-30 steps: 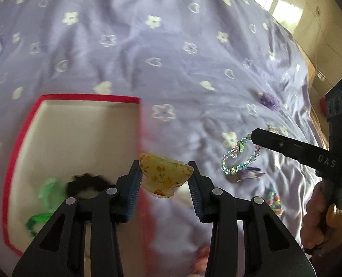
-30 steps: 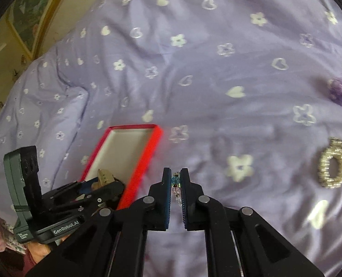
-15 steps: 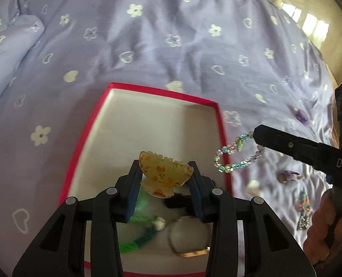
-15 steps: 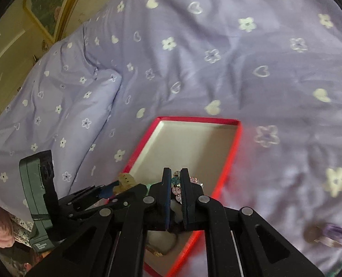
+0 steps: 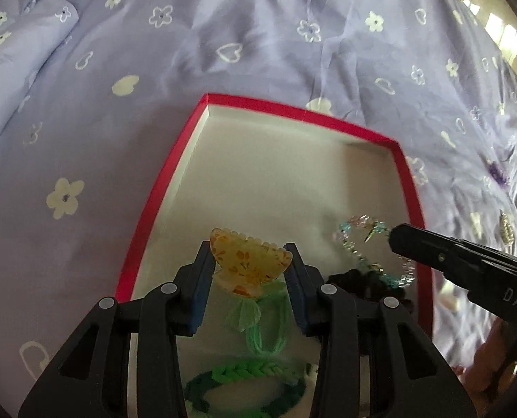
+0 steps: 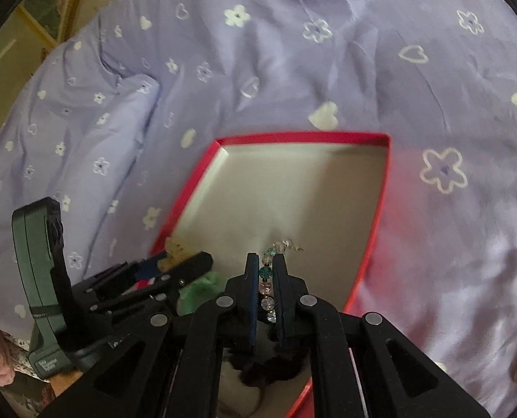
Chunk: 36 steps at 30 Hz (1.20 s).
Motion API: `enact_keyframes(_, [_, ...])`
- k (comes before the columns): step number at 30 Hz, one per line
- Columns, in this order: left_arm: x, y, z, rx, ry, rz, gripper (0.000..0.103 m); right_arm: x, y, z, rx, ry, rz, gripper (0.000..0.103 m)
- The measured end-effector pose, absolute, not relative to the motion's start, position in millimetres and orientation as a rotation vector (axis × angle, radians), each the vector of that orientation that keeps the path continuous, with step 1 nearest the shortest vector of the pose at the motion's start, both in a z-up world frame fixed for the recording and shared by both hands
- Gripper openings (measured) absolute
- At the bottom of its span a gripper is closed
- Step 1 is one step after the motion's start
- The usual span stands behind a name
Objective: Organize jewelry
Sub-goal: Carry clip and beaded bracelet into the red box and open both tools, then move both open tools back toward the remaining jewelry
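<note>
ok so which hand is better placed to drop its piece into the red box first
Either, slightly the left. The left gripper holds the amber floral hair claw well inside the red-rimmed box; the right gripper holds the crystal bead bracelet nearer the right rim.

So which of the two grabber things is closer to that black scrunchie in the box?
Right. The right gripper, shut on the bead bracelet, hangs just above the black scrunchie; the left gripper, holding the yellow hair claw, sits beside it.
</note>
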<state>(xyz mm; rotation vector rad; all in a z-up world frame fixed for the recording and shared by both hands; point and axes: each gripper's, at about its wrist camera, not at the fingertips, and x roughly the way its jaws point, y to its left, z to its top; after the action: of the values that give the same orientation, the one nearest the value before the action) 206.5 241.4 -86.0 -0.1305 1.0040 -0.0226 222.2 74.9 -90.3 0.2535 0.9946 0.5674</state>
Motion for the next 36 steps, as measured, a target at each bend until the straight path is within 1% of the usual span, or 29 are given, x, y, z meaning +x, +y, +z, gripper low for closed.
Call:
enact_keyframes(14, [209,238,-94,-0.127,1.033,-0.002,0.040,225,72,-103,0.198,1.060,0.538,0.008])
enact_keyframes(16, [209,238,-93,-0.130,1.035,-0.002,0.047,226,73,-102,0.198,1.061,0.536,0.008])
enact_keyframes(18, [210,239,-93,-0.131,1.036,0.002,0.049,227,72,-102,0.200,1.061,0.537,0.012])
enact_keyframes(21, [208,241,-93,-0.136,1.038,0.006,0.049,227,71,-100,0.200,1.057,0.542,0.013])
enact_keyframes(24, [206,242,-91,-0.144,1.038,0.009,0.054,224,70,-97,0.205,1.051,0.545,0.014])
enact_keyframes(25, [204,242,-90,-0.147,1.038,0.009,0.055,223,68,-95,0.215,1.050,0.548,0.017])
enact_keyframes(27, [200,241,-87,-0.152,1.030,0.007,0.056,218,61,-90,0.240,1.040,0.558,0.029])
enact_keyframes(29, [194,238,-80,-0.151,1.016,0.004,0.057,211,55,-84,0.250,1.025,0.564,0.034])
enact_keyframes(31, [185,233,-70,-0.153,0.993,-0.005,0.062,200,43,-77,0.267,1.006,0.568,0.037])
enact_keyframes(33, [177,227,-63,-0.157,0.977,-0.014,0.063,189,30,-71,0.281,0.990,0.563,0.044])
enact_keyframes(36, [166,218,-54,-0.167,0.964,-0.034,0.063,173,6,-68,0.300,0.979,0.535,0.045])
